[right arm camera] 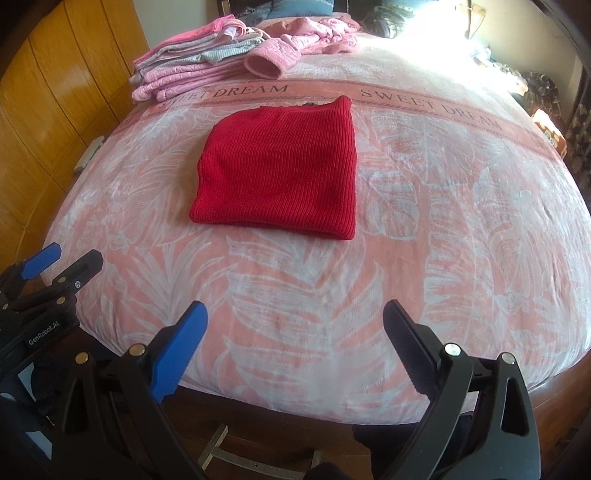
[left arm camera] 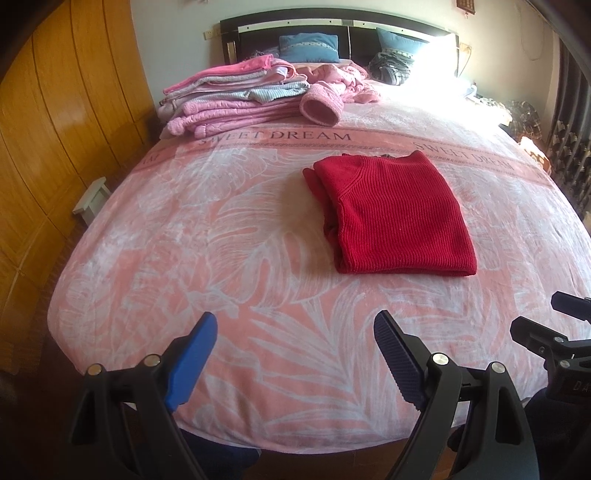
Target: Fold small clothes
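You cannot see the red sweater's (right arm camera: 280,166) sleeves from the right wrist; they are tucked beneath it. Its dark neck label (left arm camera: 387,156) is too small to read. Sun glare (left arm camera: 436,70) washes out the bed's far right corner. The pillows (right arm camera: 295,7) are cut off by the top edge of your right view.

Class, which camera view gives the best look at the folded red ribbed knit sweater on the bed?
The right wrist view: the folded red ribbed knit sweater lies near the centre, large, all edges visible. The left wrist view shows it whole too, but off to the right, with folded layers visible along its left side.
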